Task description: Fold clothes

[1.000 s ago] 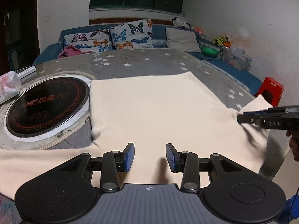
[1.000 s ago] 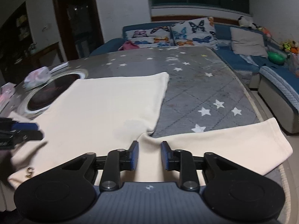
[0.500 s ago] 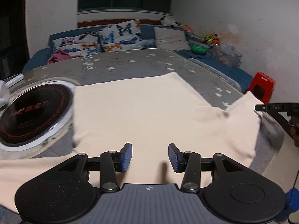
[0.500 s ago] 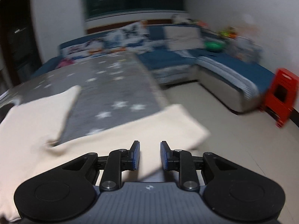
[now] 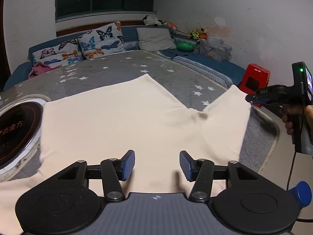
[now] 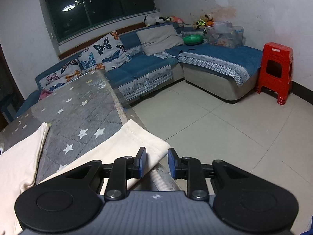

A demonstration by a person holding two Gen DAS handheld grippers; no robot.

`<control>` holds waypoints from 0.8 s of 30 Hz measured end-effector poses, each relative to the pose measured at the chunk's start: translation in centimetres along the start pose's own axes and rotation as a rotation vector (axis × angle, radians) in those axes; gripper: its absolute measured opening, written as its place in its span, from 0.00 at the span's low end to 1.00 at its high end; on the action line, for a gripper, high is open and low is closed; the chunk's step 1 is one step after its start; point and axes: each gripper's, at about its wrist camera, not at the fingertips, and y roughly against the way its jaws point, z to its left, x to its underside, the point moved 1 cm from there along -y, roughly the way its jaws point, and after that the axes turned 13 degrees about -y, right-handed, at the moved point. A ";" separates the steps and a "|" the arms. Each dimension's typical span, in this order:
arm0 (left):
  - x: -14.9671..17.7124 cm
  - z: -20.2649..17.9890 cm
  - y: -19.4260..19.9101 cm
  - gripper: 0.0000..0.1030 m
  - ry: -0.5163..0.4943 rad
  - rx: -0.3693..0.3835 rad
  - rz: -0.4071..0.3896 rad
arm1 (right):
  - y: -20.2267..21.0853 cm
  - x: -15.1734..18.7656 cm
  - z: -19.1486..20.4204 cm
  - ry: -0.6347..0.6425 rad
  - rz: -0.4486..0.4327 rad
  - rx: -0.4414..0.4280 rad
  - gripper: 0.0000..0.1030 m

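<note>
A cream long-sleeved garment (image 5: 117, 117) lies spread flat on the grey star-patterned table (image 5: 137, 66). My left gripper (image 5: 157, 164) is open and empty, hovering over the garment's near edge. My right gripper (image 6: 156, 163) is open, its blue pads either side of the cuff of the right sleeve (image 6: 140, 137) at the table's right edge. The same sleeve (image 5: 230, 113) shows in the left wrist view, with the right gripper (image 5: 252, 98) at its tip.
A round black induction hob (image 5: 13, 129) is set in the table at left. A blue corner sofa (image 6: 156, 64) with butterfly cushions stands behind. A red plastic stool (image 6: 275, 70) stands by the wall. Tiled floor (image 6: 225, 127) lies right of the table.
My right gripper swung right from the garment's body to the sleeve cuff at the table edge and opened slightly wider. My left gripper shifted a little and opened wider.
</note>
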 end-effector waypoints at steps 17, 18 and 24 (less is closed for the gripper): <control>-0.5 -3.5 -1.9 0.53 -0.098 0.064 0.004 | 4.2 -1.3 2.0 0.099 -0.088 -0.056 0.06; -0.5 -3.8 -2.0 0.53 -0.106 0.069 0.002 | 4.6 -1.5 2.2 0.102 -0.089 -0.064 0.06; -0.3 -5.1 -3.0 0.55 -0.150 0.065 -0.003 | 7.8 -2.6 5.1 0.148 -0.116 -0.164 0.05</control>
